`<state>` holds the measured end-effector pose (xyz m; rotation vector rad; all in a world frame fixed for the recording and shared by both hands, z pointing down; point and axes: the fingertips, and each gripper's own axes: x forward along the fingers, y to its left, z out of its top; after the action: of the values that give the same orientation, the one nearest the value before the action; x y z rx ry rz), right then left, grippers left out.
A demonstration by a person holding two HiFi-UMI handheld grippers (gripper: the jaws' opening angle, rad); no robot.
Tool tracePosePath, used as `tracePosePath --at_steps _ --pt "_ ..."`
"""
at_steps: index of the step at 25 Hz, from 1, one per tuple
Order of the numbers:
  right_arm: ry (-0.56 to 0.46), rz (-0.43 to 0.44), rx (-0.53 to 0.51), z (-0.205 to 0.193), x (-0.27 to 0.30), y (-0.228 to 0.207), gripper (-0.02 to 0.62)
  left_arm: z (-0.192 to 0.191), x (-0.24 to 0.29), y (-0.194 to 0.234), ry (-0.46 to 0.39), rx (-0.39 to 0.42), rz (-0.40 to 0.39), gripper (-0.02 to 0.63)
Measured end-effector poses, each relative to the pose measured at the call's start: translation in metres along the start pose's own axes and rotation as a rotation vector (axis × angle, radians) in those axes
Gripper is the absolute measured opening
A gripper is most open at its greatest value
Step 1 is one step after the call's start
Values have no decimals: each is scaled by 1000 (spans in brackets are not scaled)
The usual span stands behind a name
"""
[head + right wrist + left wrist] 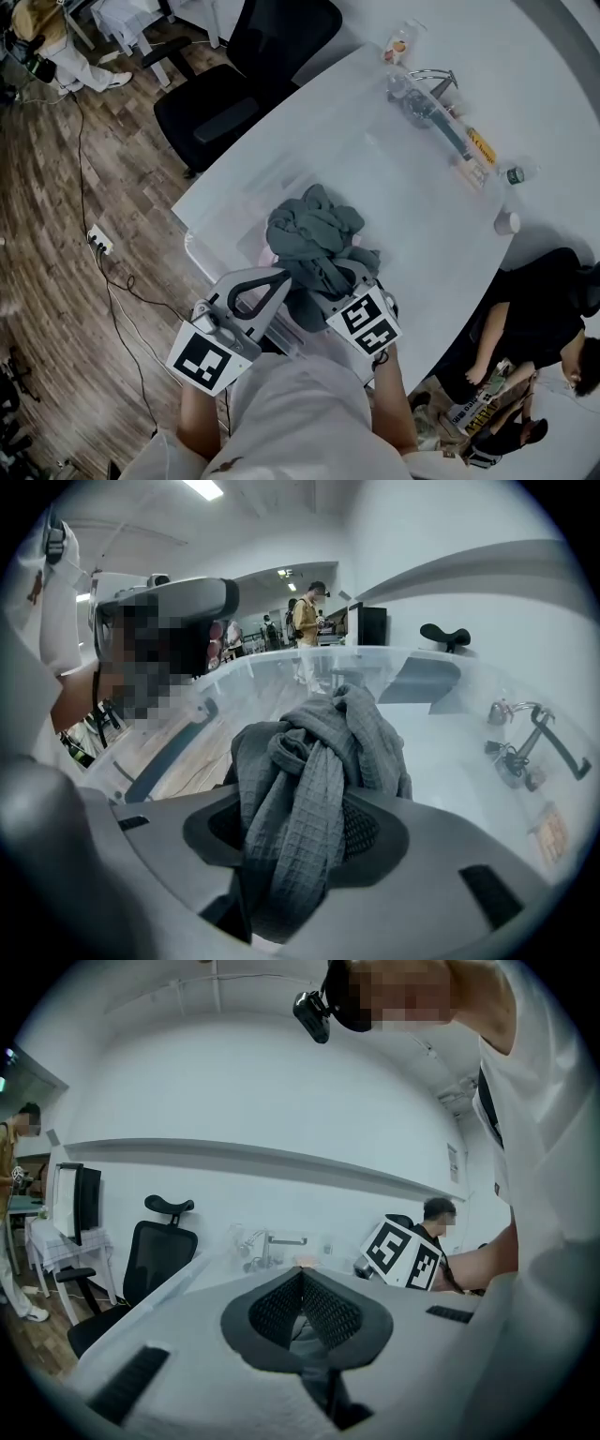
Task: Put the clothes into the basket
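A bundle of grey waffle-weave clothes [314,234] hangs over the near end of a clear plastic basket [199,246] on the white table. My right gripper [345,274] is shut on the clothes. In the right gripper view the clothes [309,761] fill the gap between the jaws of my right gripper [300,803] and rise above them, with the basket rim [272,663] behind. My left gripper [281,277] is shut, its tip at the bundle's left edge. In the left gripper view my left gripper [302,1275] has its pads meeting, and a little grey cloth shows below, behind them.
A black office chair [244,75] stands at the table's far left edge. A metal rack with bottles [436,108] and a small white cup [506,223] sit on the table's right side. A person [534,309] sits at the lower right. A power strip [98,242] lies on the wooden floor.
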<state>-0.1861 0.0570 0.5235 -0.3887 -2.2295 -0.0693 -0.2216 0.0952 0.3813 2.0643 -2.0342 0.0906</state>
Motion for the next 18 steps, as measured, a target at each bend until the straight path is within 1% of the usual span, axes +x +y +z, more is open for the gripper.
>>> tracePosePath --at_steps 3,12,18 --pt "37 3 -40 -5 8 -1 202 -4 -2 2 1 -11 19 6" --pt "129 -8 -87 -17 23 3 227 -5 -6 7 2 -21 32 6" --pt "190 -31 -135 -26 21 6 266 -3 -5 2 0 -5 26 6"
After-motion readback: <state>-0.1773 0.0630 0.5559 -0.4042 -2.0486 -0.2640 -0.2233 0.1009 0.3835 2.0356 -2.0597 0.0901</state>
